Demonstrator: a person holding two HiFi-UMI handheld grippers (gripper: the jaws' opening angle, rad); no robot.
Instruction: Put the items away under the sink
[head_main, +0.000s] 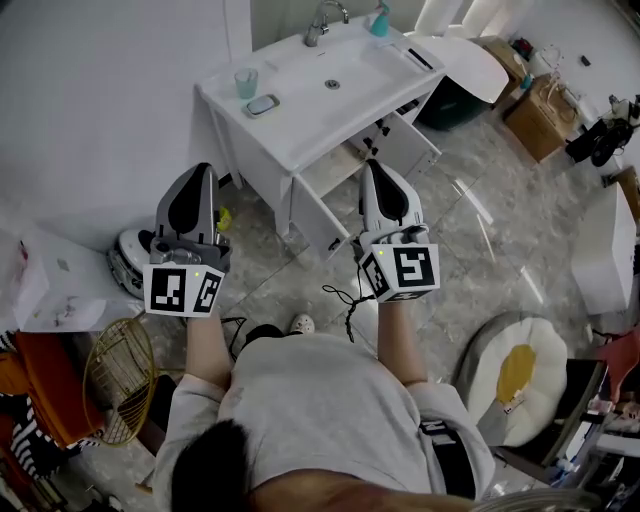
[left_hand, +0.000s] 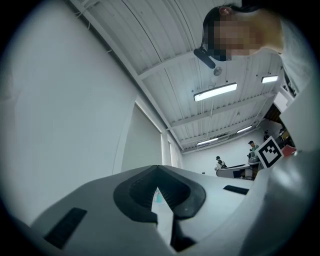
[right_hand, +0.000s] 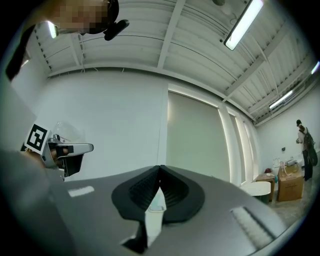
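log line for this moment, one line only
left gripper: shut, empty | right gripper: shut, empty | sink cabinet: doors open | cup: on sink top | stage: nothing picked up

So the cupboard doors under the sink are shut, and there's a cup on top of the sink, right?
Not quite. The cupboard doors under the sink are open, not shut: the head view shows them swung outward. The cup does stand on top of the sink.
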